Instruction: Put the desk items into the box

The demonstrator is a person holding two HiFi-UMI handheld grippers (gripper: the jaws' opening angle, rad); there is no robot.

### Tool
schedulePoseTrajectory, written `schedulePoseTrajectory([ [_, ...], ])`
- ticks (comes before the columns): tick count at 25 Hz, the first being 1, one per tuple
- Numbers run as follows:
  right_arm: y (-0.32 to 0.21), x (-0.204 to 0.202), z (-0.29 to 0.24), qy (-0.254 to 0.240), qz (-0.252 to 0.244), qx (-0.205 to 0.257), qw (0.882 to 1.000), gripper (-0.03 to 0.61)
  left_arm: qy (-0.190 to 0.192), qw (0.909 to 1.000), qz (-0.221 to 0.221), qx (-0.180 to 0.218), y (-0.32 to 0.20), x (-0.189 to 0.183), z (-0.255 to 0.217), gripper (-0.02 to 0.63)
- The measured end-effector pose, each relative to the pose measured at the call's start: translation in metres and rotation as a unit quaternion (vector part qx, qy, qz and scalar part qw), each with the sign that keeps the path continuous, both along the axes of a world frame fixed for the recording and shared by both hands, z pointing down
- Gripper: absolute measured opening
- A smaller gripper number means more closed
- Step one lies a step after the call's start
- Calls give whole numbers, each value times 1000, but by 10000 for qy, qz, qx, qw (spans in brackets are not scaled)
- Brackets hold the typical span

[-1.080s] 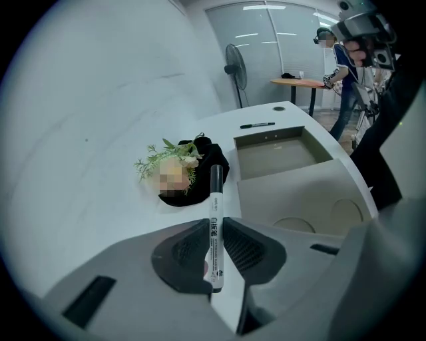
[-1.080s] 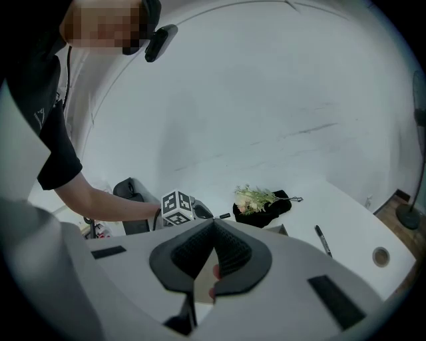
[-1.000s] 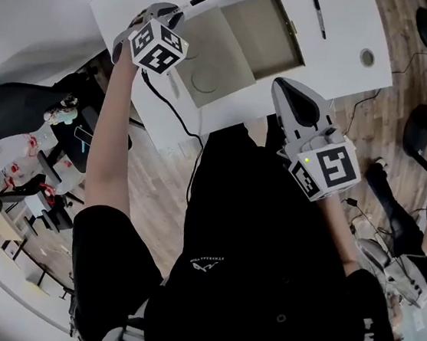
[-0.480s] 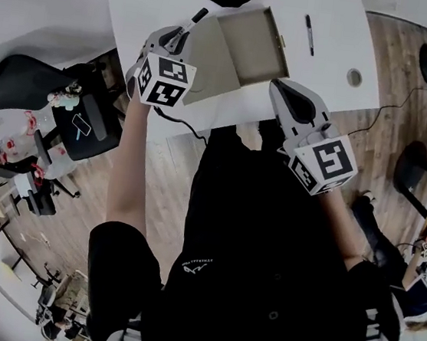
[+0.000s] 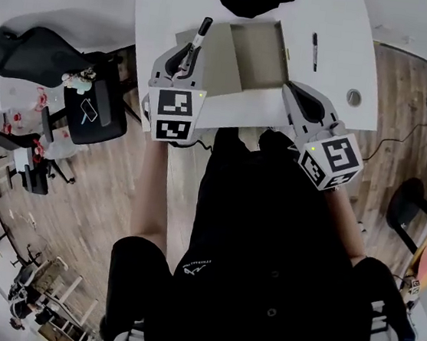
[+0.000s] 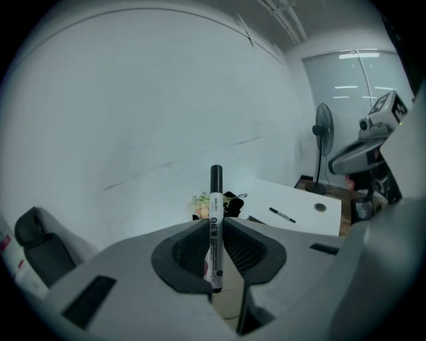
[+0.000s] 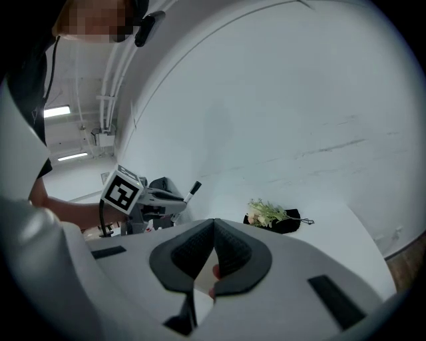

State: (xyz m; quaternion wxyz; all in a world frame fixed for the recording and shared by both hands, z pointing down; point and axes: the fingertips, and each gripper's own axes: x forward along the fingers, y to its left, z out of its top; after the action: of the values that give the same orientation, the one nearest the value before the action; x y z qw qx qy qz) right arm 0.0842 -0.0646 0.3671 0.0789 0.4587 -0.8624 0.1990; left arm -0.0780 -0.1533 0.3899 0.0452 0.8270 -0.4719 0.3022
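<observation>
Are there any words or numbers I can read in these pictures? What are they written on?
"白板笔": printed down the white barrel of the marker, which is clamped upright in the left gripper.
Smaller print above and below those characters on the marker: too small to read.
Left gripper's cube: black-and-white square patterns only, no words or numbers.
Pen lying on the desk: too small to show any print.

Bright, even indoor light; sharp focus, strong fisheye bending at edges.
</observation>
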Motion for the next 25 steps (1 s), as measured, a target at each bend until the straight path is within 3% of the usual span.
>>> schedulePoseTrajectory([
  [6, 6, 5, -5, -15, -396, 114, 9992, -2, 584, 9950, -758, 294, 58, 7, -31, 74],
  [16, 23, 5, -13, -3, -832, 310, 9960, -2, 1145, 9799, -1595, 339, 130, 3, -34, 74],
  [19, 25, 9, -14, 17, -870, 348, 9956, -2, 1312, 9767, -1673, 283, 138, 11, -31, 74],
  [25, 24, 13, -17, -53, -883, 361, 9954, -2, 1316, 9802, -1463, 212, 138, 33, -31, 74],
])
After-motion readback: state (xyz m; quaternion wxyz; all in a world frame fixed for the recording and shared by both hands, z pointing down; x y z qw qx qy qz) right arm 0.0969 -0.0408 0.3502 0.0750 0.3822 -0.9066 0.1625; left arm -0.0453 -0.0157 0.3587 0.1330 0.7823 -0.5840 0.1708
